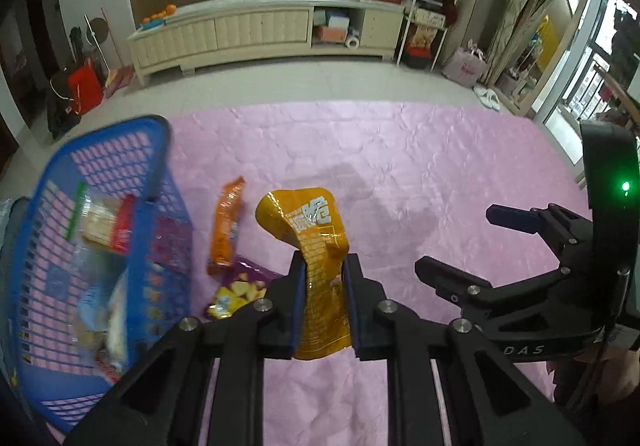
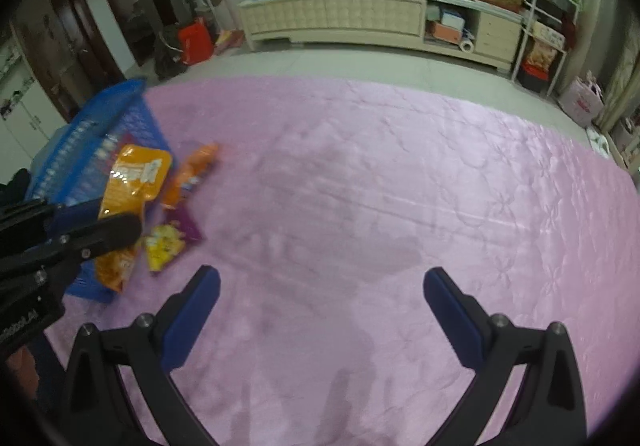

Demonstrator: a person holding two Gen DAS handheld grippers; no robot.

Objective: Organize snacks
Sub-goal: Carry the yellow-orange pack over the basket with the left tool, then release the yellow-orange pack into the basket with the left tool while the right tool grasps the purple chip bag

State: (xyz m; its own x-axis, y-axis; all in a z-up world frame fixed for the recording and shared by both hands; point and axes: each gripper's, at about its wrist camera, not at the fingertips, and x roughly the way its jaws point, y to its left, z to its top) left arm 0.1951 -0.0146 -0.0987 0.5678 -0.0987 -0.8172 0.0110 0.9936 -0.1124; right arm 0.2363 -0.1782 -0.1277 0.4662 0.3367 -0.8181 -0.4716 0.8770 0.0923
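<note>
The left gripper (image 1: 323,282) is squeezing a yellow snack bag (image 1: 316,246) between its 2 blue pads (image 1: 298,302), so its jaws are clamped tight on the bag. The bag is lifted up off the pink cloth (image 1: 400,173) and its top bends over to the left. In the right wrist view the same yellow bag (image 2: 134,173) hangs in front of the blue basket (image 2: 120,105), held by the left gripper (image 2: 116,230) on the left side. The blue basket (image 1: 120,149) sits on the left of the cloth and looks tipped. It has a few snack packs inside, but they are blurry, so it is hard to tell what they are. Just to the right of the basket, an orange snack bar (image 1: 226,226) lies flat on the cloth. Nearer than that lies a purple and yellow chip bag (image 1: 240,290), partly hidden behind the left gripper. The right gripper (image 2: 322,282) is near the right side of the cloth with its jaws wide apart and nothing between them. In the left wrist view the right gripper (image 1: 452,242) shows at the right edge, open too. Far away, past the cloth, a long pale cabinet (image 1: 260,29) stands by the wall.
</note>
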